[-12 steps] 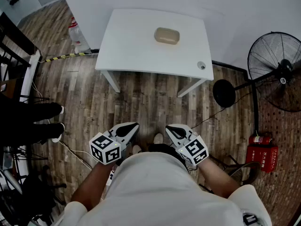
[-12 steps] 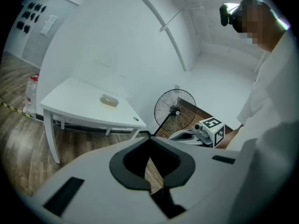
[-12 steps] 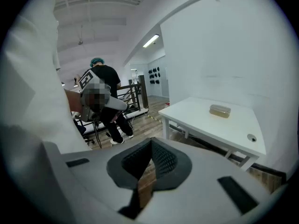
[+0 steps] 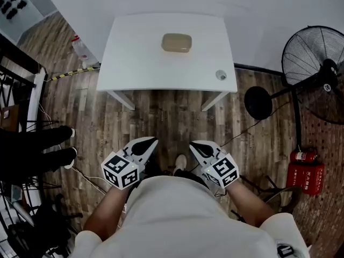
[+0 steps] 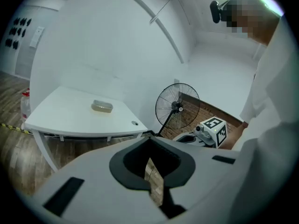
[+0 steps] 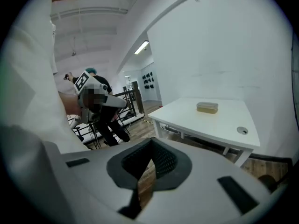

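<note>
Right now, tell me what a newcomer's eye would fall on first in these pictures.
The white table stands by the wall, with a tan oblong block near its middle. Near the person, the left gripper and right gripper hang side by side above the wood floor, jaws together and empty. A black fan and a red fire extinguisher sit at the right.

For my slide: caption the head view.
Left gripper and right gripper, both shut, face a white table bearing a tan box.
</note>
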Demonstrator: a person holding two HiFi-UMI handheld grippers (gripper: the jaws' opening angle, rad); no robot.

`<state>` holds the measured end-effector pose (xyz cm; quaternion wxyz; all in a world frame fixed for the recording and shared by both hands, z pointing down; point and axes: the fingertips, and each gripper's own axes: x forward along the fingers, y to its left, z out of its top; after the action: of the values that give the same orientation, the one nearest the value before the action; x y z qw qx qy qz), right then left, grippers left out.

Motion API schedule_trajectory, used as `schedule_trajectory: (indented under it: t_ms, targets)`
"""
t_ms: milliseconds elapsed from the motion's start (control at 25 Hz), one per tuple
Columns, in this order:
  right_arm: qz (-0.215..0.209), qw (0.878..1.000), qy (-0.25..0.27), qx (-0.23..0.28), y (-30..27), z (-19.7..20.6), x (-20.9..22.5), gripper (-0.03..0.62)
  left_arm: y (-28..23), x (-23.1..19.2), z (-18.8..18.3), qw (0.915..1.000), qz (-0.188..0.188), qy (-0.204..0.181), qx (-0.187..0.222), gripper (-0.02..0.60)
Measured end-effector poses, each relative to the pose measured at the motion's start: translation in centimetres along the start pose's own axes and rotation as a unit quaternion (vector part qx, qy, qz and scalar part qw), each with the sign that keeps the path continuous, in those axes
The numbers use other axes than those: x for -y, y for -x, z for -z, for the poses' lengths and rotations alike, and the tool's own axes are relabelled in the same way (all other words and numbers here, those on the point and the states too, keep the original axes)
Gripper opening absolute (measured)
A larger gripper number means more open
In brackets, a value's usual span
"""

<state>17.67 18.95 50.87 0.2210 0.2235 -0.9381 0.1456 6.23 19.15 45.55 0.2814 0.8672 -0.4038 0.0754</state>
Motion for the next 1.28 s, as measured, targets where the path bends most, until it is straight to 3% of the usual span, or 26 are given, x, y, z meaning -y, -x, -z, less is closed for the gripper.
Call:
schedule_trajectory:
  t_ms: [120,240,480,560,640,960,1280]
  targets:
    - [0.011,0.999,-0.037,0.009,0.2,0.0,1.9,0.006,-1.7,0.2,-0.9,0.9999,0.011,0.007,0.002,0.017]
    - [0.024,0.998,-0.054,0.020,-0.6,-0.6,4.1,0.008,-3.3,-0.9,-1.9,0.9995,0.025,-0.015,-0.009,0.017]
    - [0.072,0.993,-0.085,0.027,-4.7,-3.5,9.2,0.009,-6.0,-7.1,-5.4,0.9988,0.044,-0.022,-0.010,0.018]
    - [0.084,0.991,-0.096,0.025,-6.6,-5.0,10.3,0.056,-6.3,-9.6,-7.3,0.9979,0.056,-0.029,-0.011,0.018]
    - [0.099,0.990,-0.102,0.024,-8.4,-6.7,11.5,0.057,-6.3,-12.1,-8.8,0.9968,0.070,-0.036,-0.013,0.018]
    - [0.158,0.970,-0.182,0.039,-13.8,-9.8,18.2,0.055,-7.4,-19.8,-11.6,0.9911,0.114,-0.052,-0.044,0.018]
    - [0.138,0.948,-0.284,0.038,-18.4,-10.0,27.3,0.101,-9.1,-22.9,-14.3,0.9935,0.102,-0.039,-0.031,0.018]
